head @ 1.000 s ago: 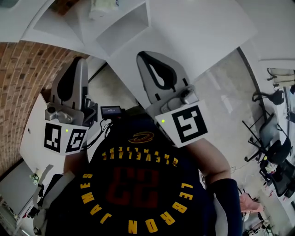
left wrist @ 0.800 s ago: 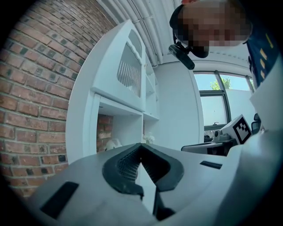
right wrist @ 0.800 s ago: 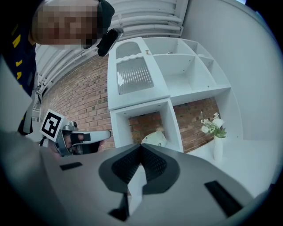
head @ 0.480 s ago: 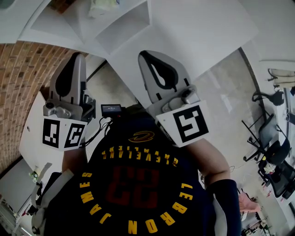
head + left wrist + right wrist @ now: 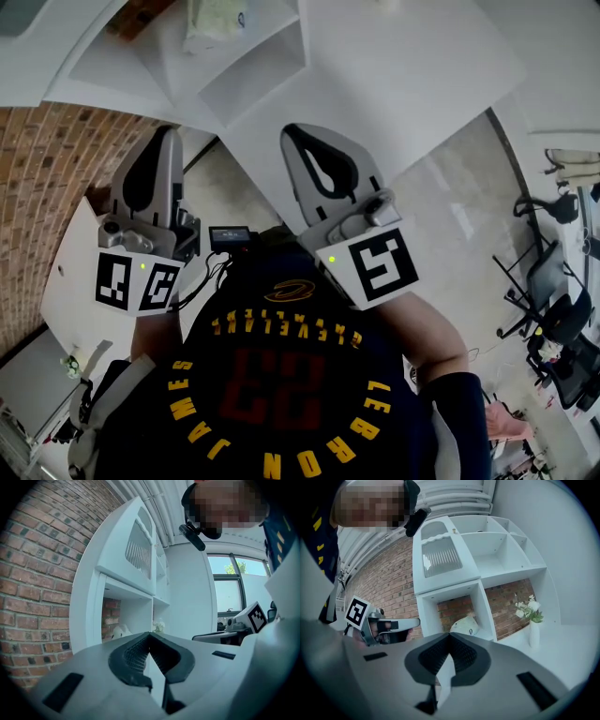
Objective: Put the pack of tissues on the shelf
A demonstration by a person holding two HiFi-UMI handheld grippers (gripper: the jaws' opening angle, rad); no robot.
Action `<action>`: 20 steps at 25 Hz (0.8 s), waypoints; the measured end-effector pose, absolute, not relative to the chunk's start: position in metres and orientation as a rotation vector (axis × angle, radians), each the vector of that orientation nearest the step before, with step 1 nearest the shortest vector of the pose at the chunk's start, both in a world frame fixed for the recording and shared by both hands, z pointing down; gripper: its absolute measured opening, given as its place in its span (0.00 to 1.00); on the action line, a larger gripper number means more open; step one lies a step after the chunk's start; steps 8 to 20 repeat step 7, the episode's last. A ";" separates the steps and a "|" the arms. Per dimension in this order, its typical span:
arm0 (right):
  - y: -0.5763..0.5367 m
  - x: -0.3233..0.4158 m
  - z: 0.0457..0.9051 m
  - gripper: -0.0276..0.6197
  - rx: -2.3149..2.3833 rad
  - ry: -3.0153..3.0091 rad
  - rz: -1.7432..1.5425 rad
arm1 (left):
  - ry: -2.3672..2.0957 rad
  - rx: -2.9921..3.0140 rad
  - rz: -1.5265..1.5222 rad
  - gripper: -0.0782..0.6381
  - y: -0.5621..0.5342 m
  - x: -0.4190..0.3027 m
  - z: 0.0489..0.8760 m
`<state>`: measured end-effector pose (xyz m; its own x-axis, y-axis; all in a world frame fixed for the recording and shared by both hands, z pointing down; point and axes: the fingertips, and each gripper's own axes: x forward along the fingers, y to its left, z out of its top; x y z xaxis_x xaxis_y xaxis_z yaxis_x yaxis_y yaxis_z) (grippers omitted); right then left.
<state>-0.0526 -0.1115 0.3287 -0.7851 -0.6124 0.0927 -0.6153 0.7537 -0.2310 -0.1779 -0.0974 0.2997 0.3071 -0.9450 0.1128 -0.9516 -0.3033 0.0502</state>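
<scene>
The pack of tissues (image 5: 465, 625), pale with a small dark mark, lies in the lower left compartment of the white shelf (image 5: 446, 585), against the brick back wall. From the head view the pack of tissues (image 5: 214, 21) shows near the top edge inside the shelf (image 5: 272, 70). My left gripper (image 5: 169, 131) and right gripper (image 5: 289, 131) are held side by side in front of the shelf, apart from the pack. Both are shut, tips together, with nothing between them. The left gripper (image 5: 149, 633) points at the shelf's side, where the pack (image 5: 119, 631) peeks out.
A white vase with flowers (image 5: 533, 620) stands on the ledge right of the tissue compartment. Brick wall (image 5: 37, 187) runs along the left. The upper shelf compartments (image 5: 497, 545) look bare. Office chairs (image 5: 553, 309) stand far right on the floor.
The head view has tilted a little, so more of the shelf and the pack shows at the top. Neither gripper has visibly moved or opened.
</scene>
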 end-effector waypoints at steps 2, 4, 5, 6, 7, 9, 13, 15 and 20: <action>-0.112 -0.053 0.329 0.05 1.022 -2.933 0.392 | -1.788 2.451 0.099 0.11 -0.099 -0.178 0.300; -0.112 -0.053 0.329 0.05 1.021 -2.935 0.395 | -1.791 2.449 0.104 0.11 -0.100 -0.178 0.300; -0.112 -0.053 0.329 0.05 1.020 -2.935 0.396 | -1.793 2.446 0.106 0.11 -0.100 -0.178 0.301; -0.112 -0.053 0.329 0.05 1.020 -2.934 0.398 | -1.795 2.442 0.108 0.11 -0.100 -0.178 0.301; -0.111 -0.052 0.329 0.05 1.020 -2.934 0.400 | -1.798 2.439 0.110 0.11 -0.100 -0.178 0.302; -0.111 -0.052 0.329 0.05 1.020 -2.934 0.400 | -1.798 2.439 0.110 0.11 -0.100 -0.178 0.302; -0.111 -0.052 0.329 0.05 1.020 -2.934 0.400 | -1.798 2.439 0.110 0.11 -0.100 -0.178 0.302; -0.111 -0.052 0.329 0.05 1.020 -2.934 0.400 | -1.798 2.439 0.110 0.11 -0.100 -0.178 0.302; -0.111 -0.052 0.329 0.05 1.020 -2.934 0.400 | -1.798 2.439 0.110 0.11 -0.100 -0.178 0.302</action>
